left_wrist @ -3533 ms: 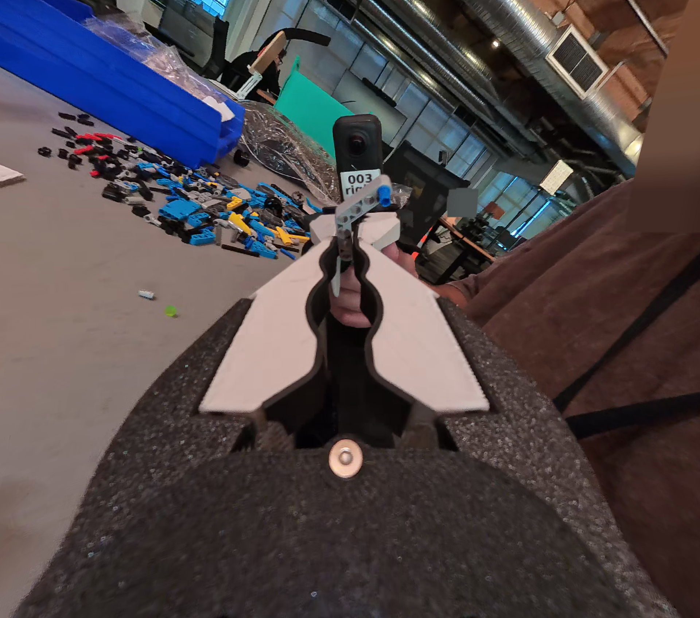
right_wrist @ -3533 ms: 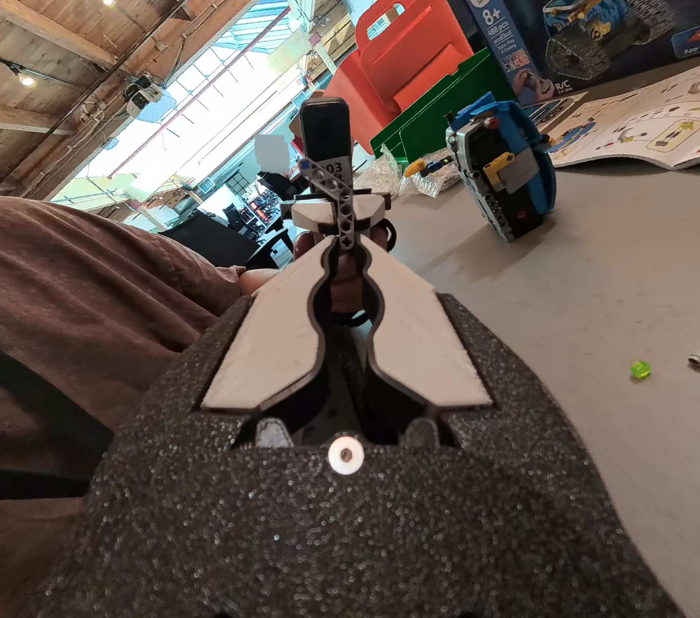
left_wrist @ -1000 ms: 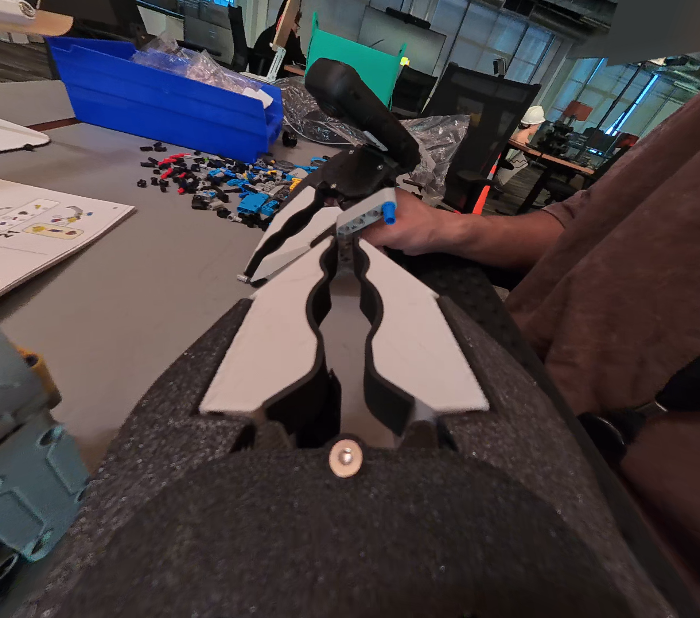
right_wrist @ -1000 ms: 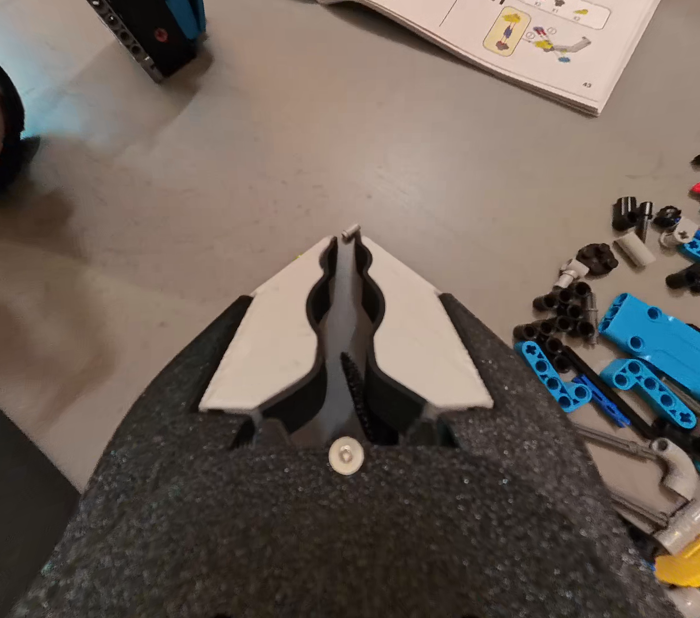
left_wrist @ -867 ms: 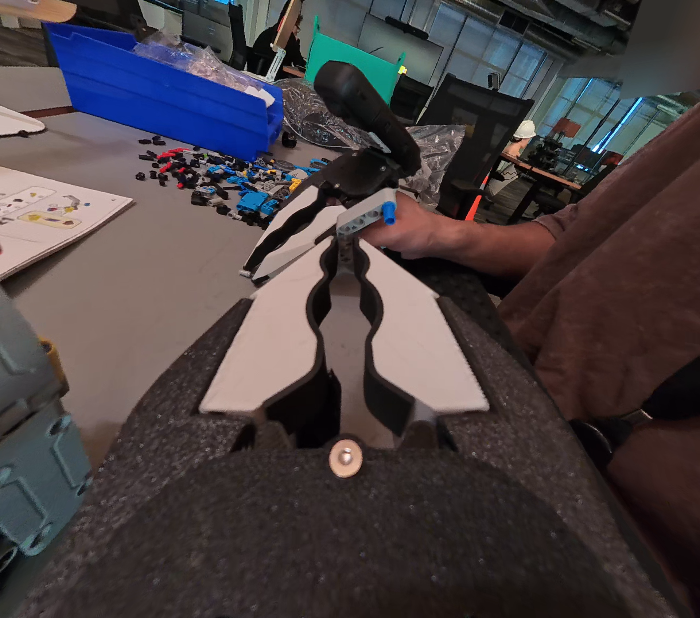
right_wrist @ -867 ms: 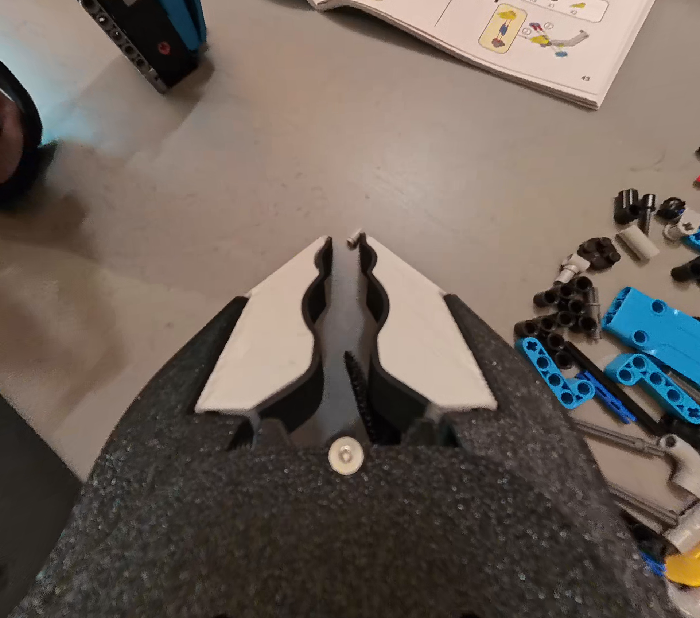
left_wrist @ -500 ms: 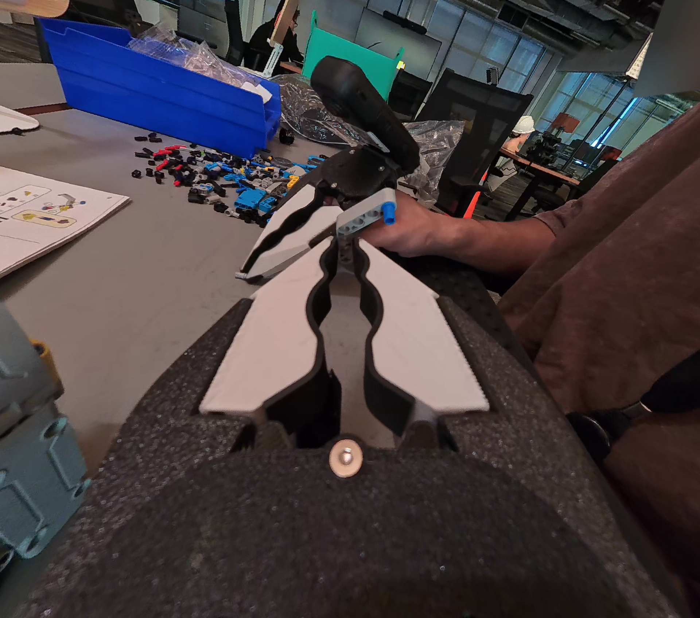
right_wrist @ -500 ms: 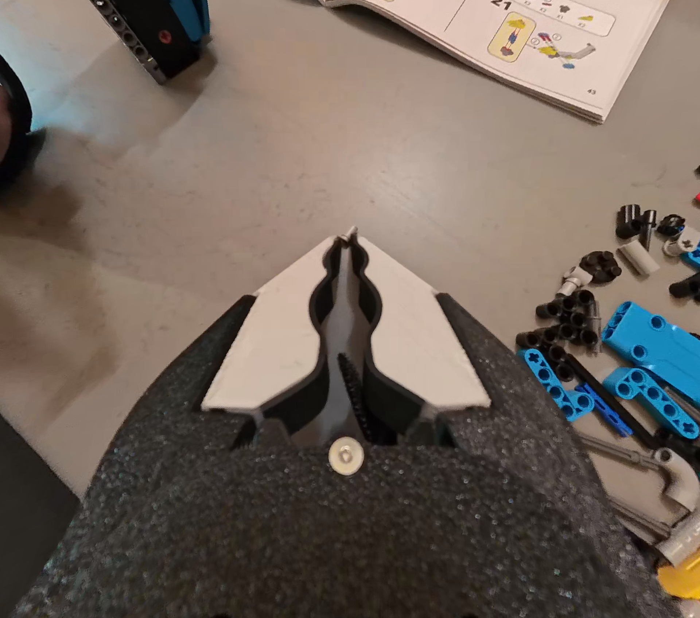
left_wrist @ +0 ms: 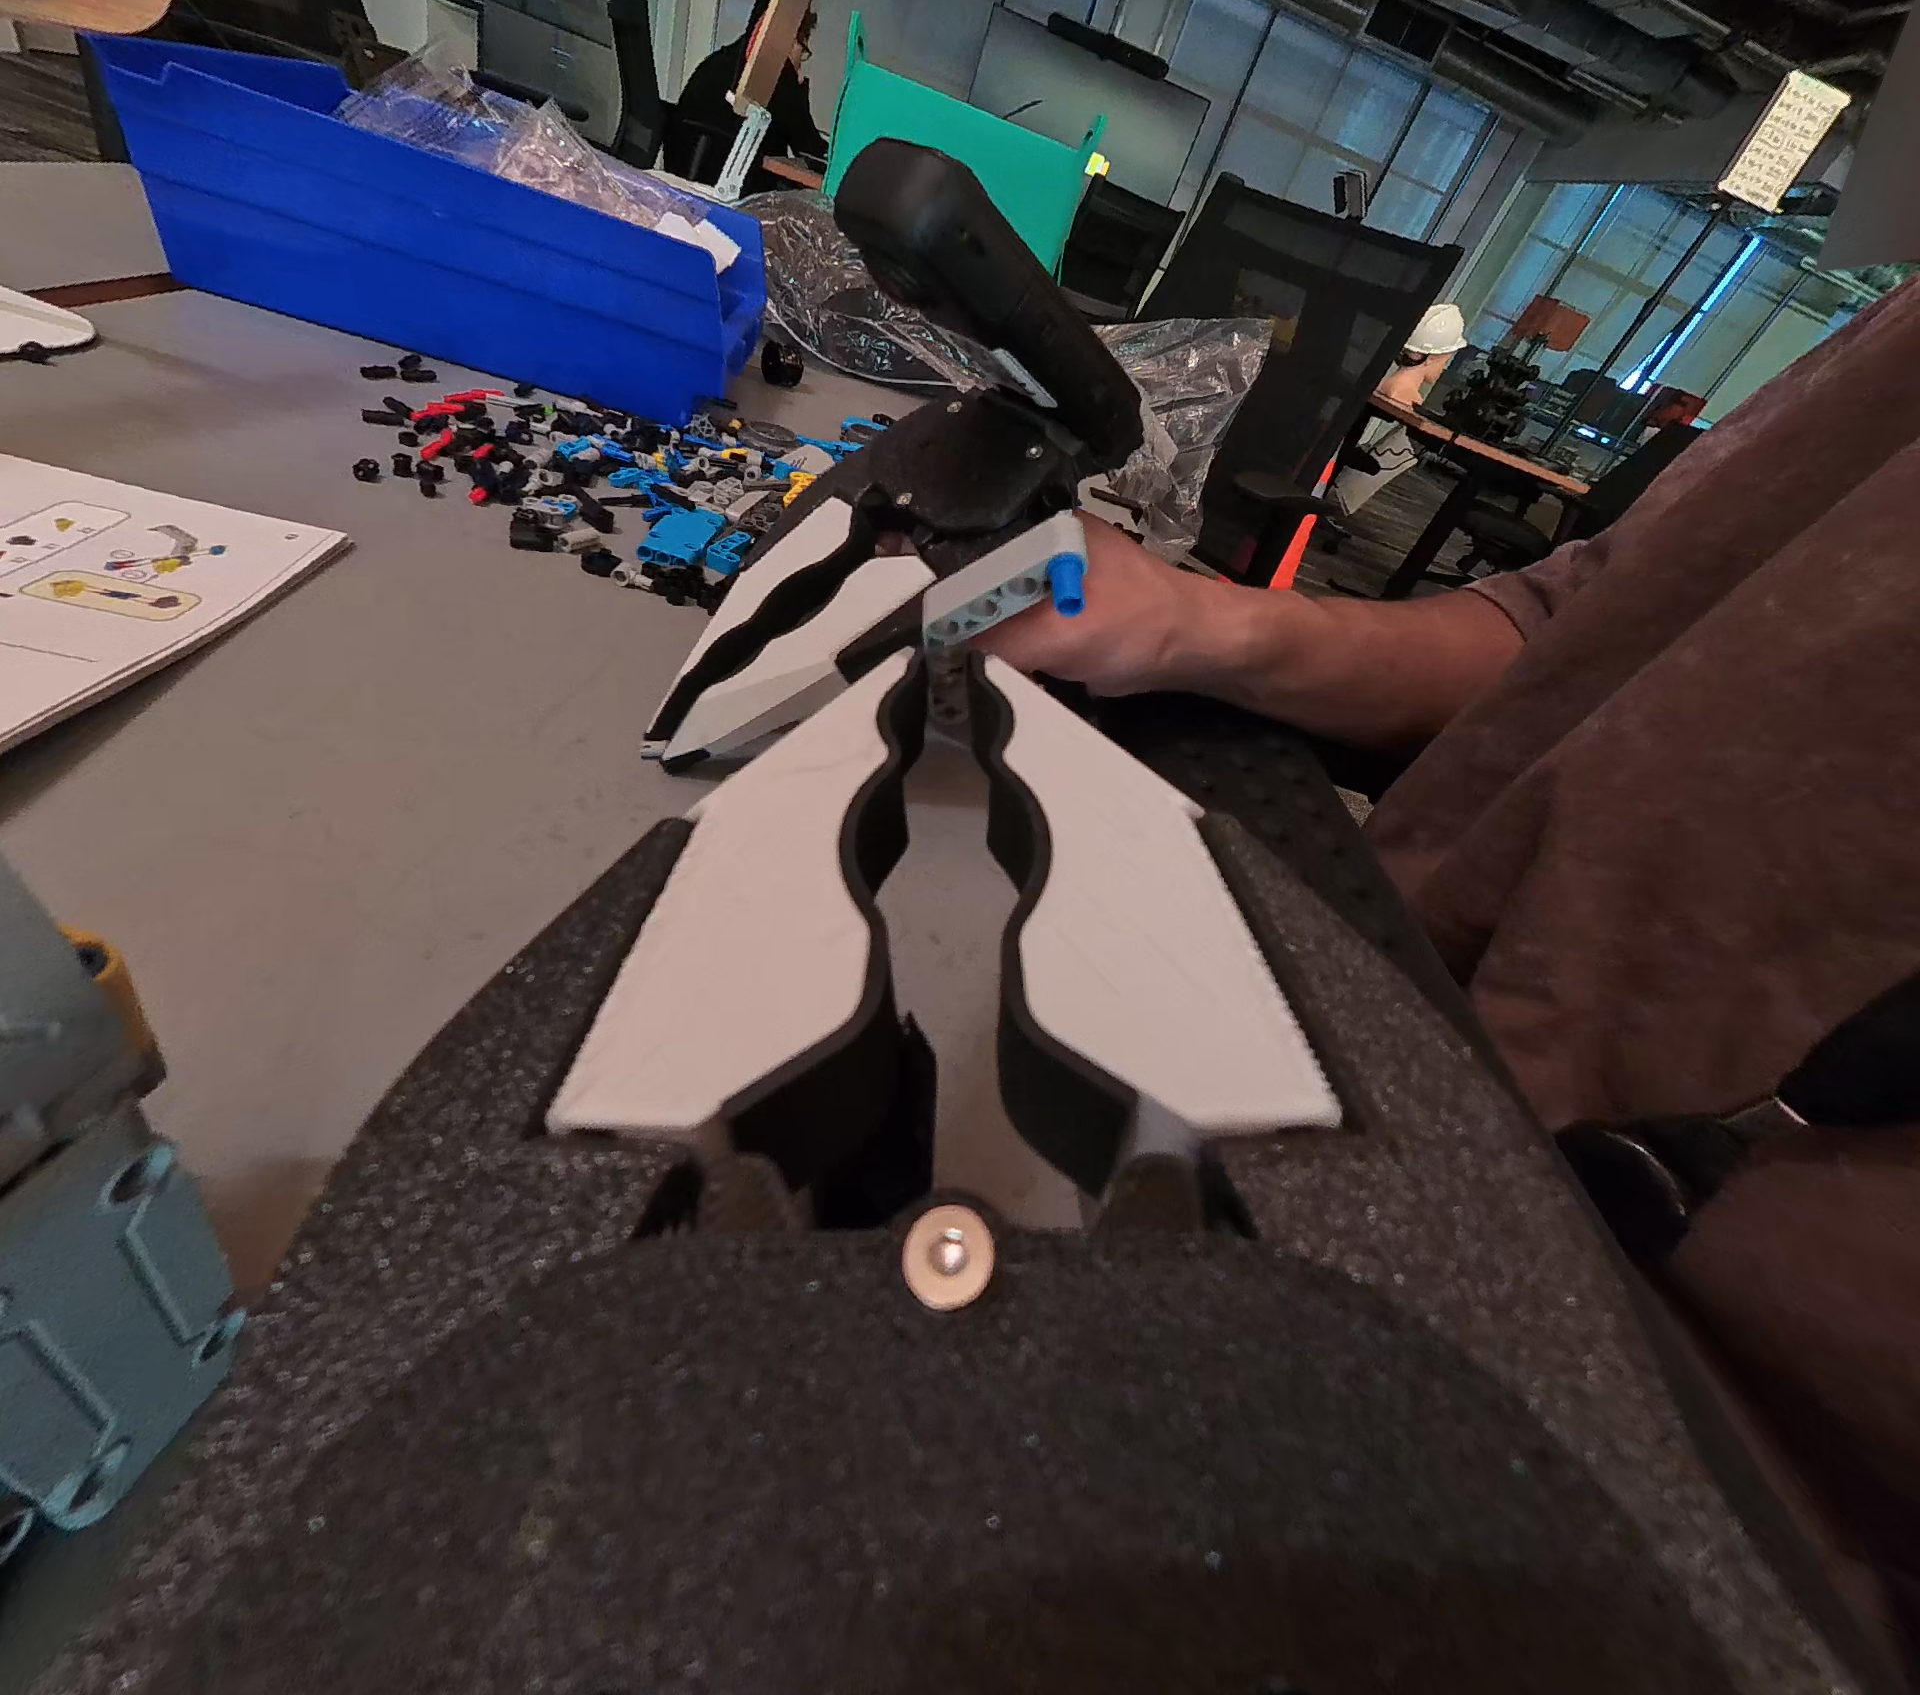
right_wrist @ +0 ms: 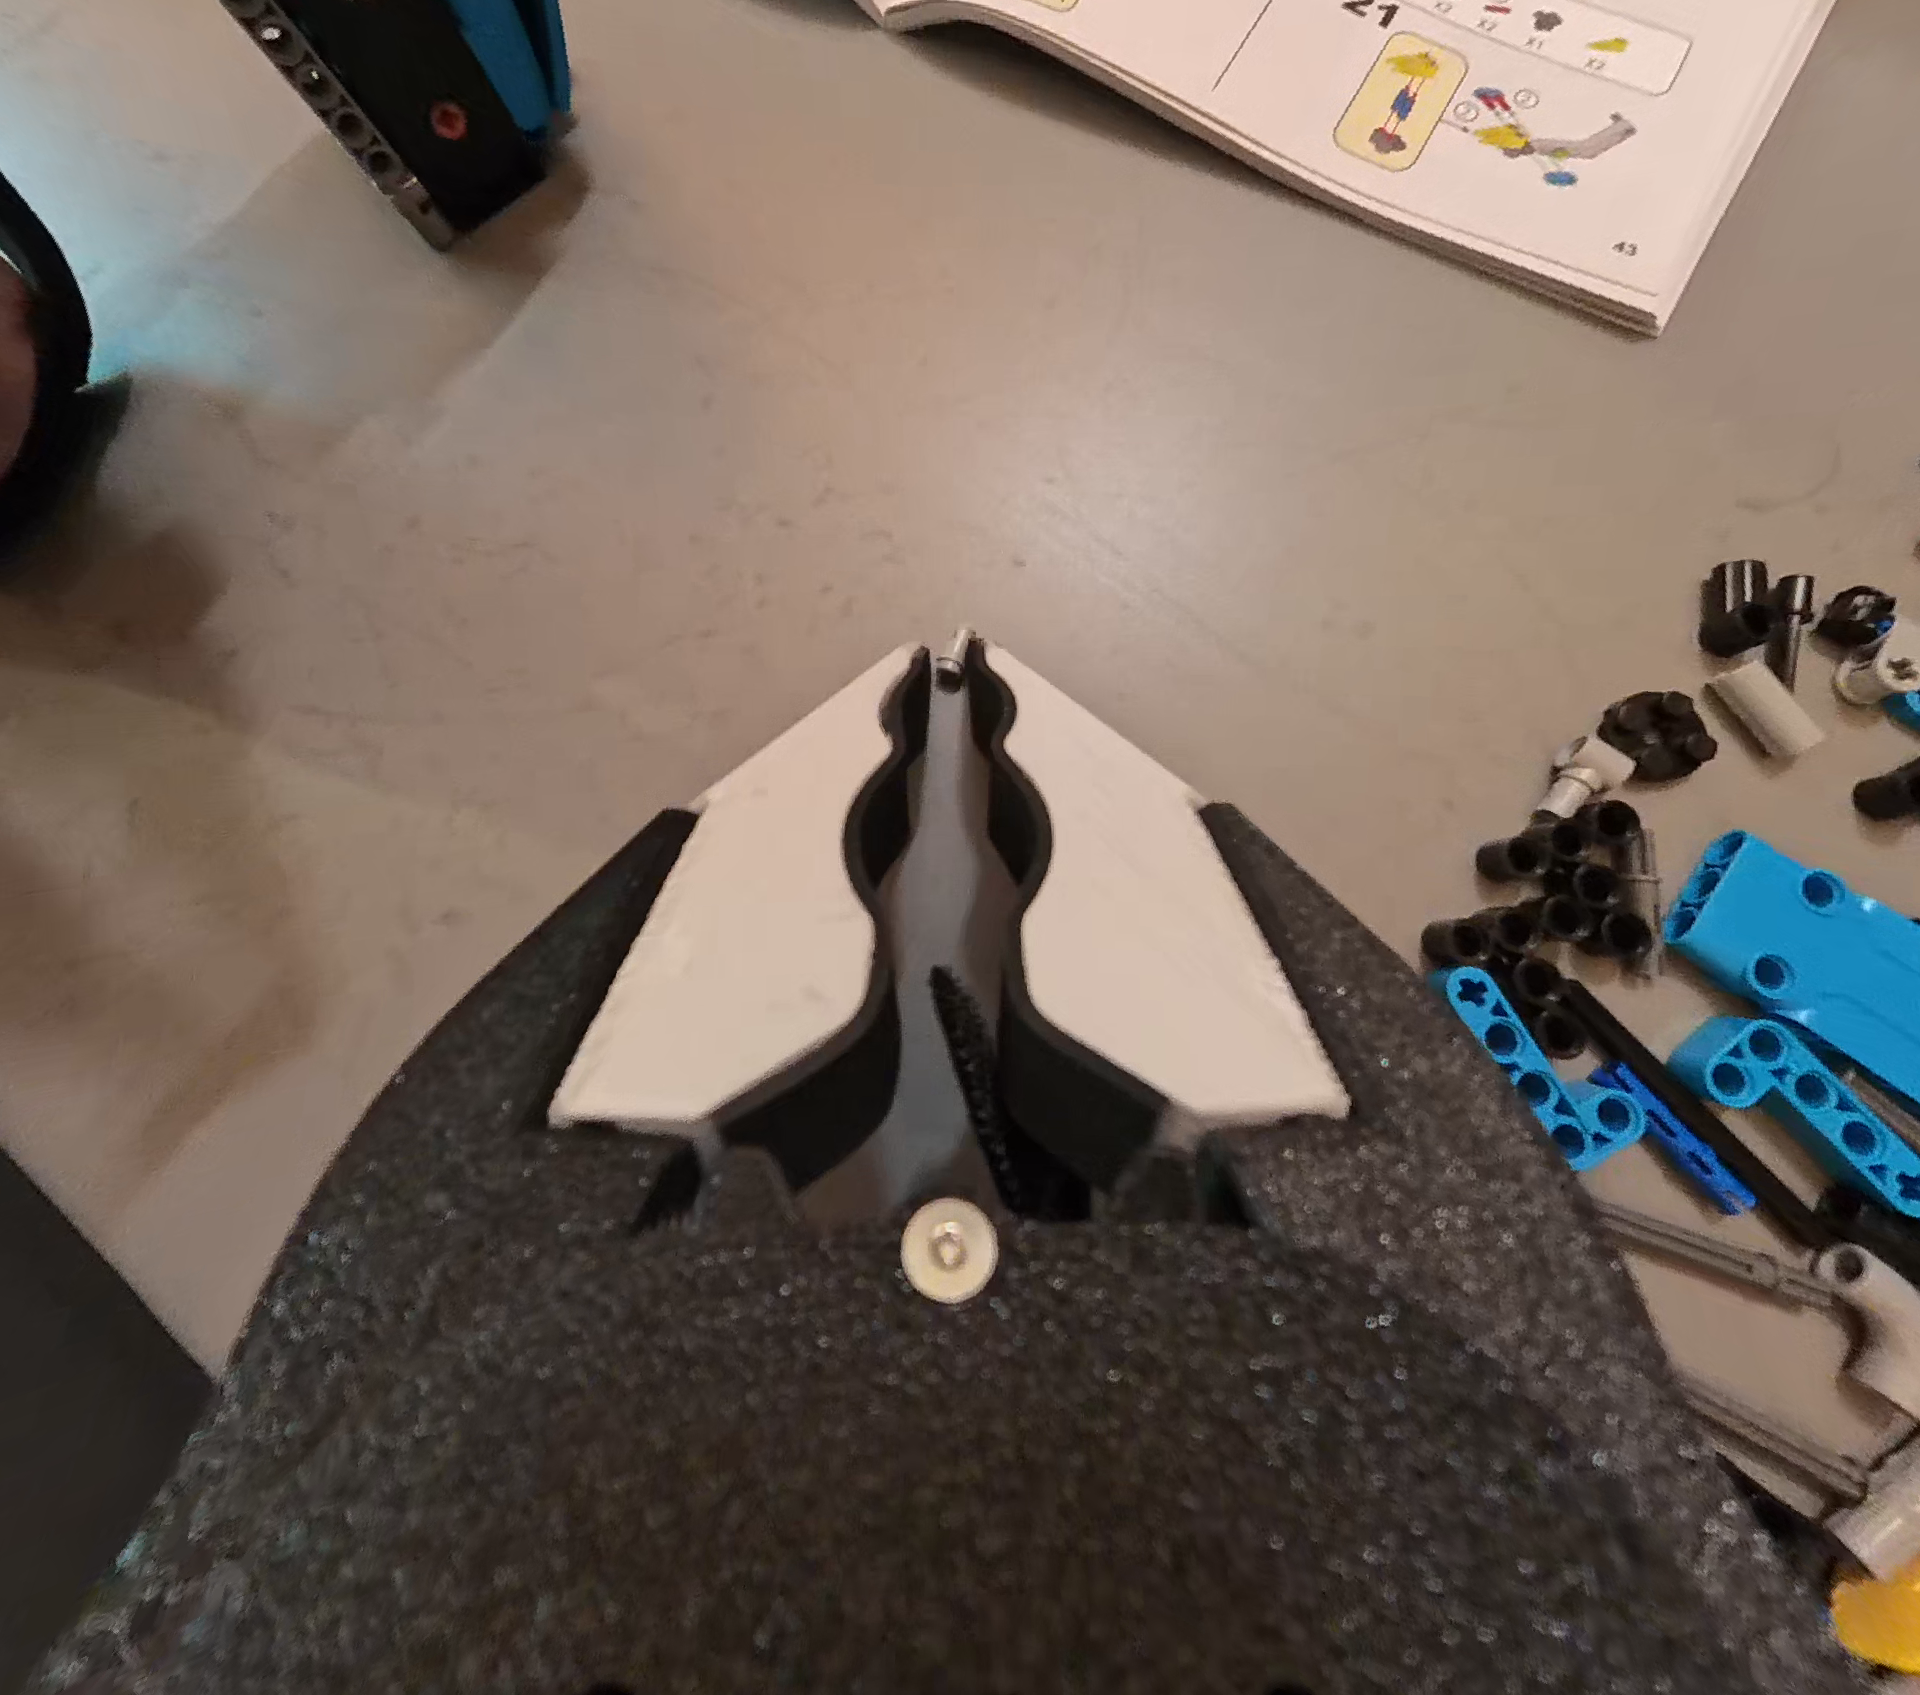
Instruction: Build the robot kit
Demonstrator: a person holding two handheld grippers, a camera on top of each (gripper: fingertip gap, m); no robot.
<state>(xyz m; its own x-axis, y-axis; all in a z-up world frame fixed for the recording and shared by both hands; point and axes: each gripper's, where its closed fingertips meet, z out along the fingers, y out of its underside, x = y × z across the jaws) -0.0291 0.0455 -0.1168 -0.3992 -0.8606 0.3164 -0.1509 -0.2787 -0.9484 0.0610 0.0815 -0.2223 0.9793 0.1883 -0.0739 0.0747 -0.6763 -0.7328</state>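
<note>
Left tongs (left_wrist: 943, 681) pinch grey beam (left_wrist: 1000, 587) | right tongs (right_wrist: 948, 658) nip grey pin (right_wrist: 954, 656)

Blue bin (left_wrist: 436, 263) behind loose bricks (left_wrist: 623, 482) — open booklet (right_wrist: 1299, 14) nearby.

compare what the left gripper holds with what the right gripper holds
The left gripper is shut on a long grey beam with holes and a blue peg at its end, raised above the table. The right gripper pinches a tiny grey pin, plain and much smaller, low over the table. Both are grey building-set parts.
</note>
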